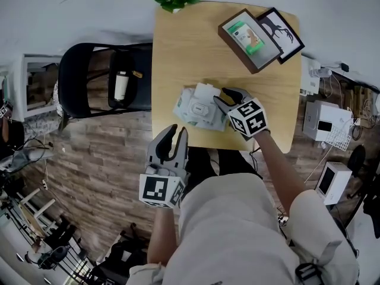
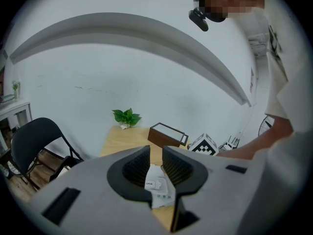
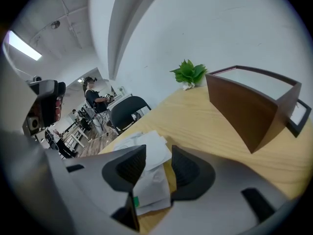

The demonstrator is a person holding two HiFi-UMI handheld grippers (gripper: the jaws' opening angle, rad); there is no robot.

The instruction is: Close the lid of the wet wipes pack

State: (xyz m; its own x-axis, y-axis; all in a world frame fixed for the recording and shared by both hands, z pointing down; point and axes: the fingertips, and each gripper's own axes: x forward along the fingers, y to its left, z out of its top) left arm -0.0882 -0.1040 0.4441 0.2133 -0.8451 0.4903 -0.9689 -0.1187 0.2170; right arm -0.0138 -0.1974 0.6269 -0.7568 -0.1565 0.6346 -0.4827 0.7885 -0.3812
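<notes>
first, the head view: the wet wipes pack [image 1: 199, 108] lies on the near part of the tabletop [image 1: 178, 46], its long side running roughly across the person. a white flap, which i take to be the lid [image 1: 206, 91], seems to stand up at the pack's far edge. the right tool [image 1: 224, 100] sits at the pack's right end, touching or just above it, so it is clearly the nearer one. the left tool [image 1: 173, 134] hangs off the tabletop's near edge, pointing at the pack from the near side and apart from it.

next, the left gripper view: the left tool [image 2: 155, 153] has its jaws only narrowly apart with nothing held. the pack [image 2: 157, 184] shows through the slit, straight ahead and lower down, with the brown box [image 2: 167, 133] and the plant [image 2: 126, 116] beyond.

then the right gripper view: the right tool [image 3: 157, 151] has its jaws moderately apart, straddling the pack [image 3: 151, 187] without clamping it, as far as i can judge. the raised lid [image 3: 151, 151] reaches up between the tips, a nearness the head view only hints at. pressing it flat likely means pushing down and towards the pack's middle.
</notes>
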